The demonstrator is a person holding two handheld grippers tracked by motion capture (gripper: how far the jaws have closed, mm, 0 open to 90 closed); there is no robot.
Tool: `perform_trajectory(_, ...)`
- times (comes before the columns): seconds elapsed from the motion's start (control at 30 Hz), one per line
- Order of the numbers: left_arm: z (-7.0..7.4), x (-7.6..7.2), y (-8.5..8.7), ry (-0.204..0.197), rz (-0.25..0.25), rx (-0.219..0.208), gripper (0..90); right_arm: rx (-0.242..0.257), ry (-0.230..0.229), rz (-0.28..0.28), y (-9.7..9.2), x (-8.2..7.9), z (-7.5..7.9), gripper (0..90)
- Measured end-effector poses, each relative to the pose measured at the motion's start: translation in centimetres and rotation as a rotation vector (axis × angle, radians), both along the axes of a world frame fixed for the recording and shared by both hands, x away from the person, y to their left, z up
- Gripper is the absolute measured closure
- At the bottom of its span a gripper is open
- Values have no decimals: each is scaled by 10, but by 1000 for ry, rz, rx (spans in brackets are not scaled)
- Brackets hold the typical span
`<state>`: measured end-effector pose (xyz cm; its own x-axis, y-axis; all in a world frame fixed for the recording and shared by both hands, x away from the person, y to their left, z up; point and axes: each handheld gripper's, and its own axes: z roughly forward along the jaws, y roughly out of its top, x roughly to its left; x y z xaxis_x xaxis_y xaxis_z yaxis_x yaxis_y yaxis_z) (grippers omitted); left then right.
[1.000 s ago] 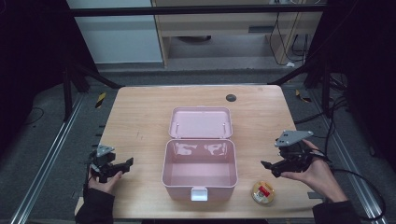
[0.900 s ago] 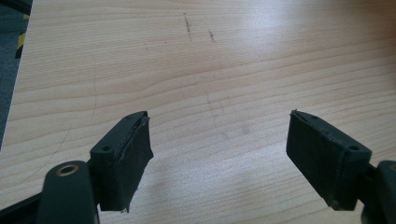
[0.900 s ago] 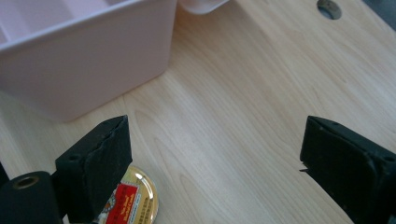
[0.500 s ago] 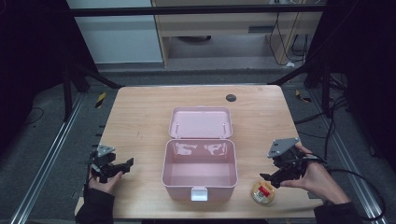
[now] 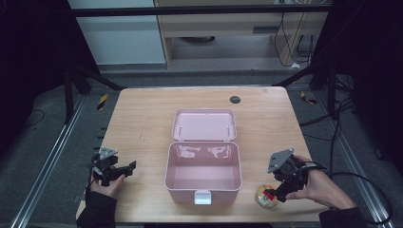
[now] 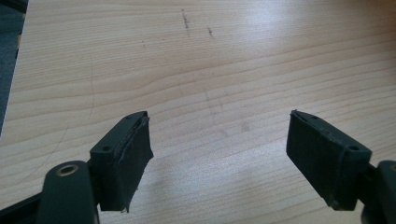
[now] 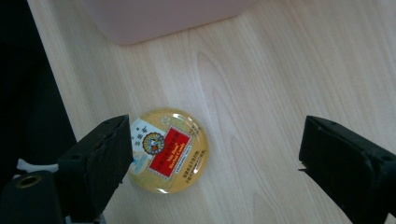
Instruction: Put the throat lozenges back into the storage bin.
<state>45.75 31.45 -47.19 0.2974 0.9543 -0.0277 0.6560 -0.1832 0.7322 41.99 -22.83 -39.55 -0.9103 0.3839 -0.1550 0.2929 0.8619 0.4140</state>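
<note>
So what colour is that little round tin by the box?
Golden yellow, with a red label in the middle of the round tin. The right gripper view shows it best.

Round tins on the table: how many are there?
1. The round tin lies on the table by the open pink box's front right corner, between the right gripper's open jaws.

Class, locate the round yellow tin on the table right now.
In the high view the round yellow tin lies flat near the table's front edge, right of the open pink box, with the open right gripper over it.
</note>
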Motion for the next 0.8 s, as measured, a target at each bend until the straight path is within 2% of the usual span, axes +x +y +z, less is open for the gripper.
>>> perform_trajectory(0.4,0,0,0,2,-2,3,211,-56,58,47,4,-6,-19,101)
perform_trajectory(0.67,0,0,-1,2,-4,2,211,-83,63,95,7,-9,-29,101)
perform_trajectory(0.8,0,0,-1,3,-5,3,211,-102,80,109,9,-9,-35,102)
